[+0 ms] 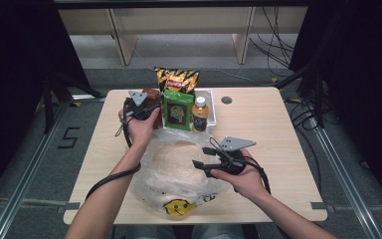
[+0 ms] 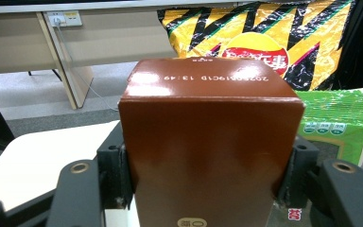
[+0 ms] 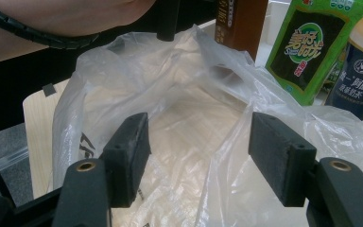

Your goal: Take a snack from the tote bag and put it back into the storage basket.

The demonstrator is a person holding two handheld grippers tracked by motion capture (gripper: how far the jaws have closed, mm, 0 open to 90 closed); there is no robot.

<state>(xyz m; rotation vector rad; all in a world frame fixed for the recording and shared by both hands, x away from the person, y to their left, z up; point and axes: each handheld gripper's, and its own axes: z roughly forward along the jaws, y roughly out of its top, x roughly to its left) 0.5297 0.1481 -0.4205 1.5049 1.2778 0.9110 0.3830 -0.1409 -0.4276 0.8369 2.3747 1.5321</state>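
High view: the left gripper [image 1: 142,110] clamps a glossy brown cardboard box [image 1: 150,94] at the table's far side, beside the green snack packet [image 1: 178,110]. To bag it well, carry it level over the crumpled clear plastic bag [image 1: 171,169]. Right gripper view adds the right gripper [image 3: 198,156], jaws wide and empty, facing the bag's open mouth.

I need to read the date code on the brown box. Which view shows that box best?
The left gripper view: the brown box sits close up between the left gripper's jaws, its printed top facing the camera. The high view shows little of it, behind that gripper. The right gripper view shows its lower part past the plastic bag.
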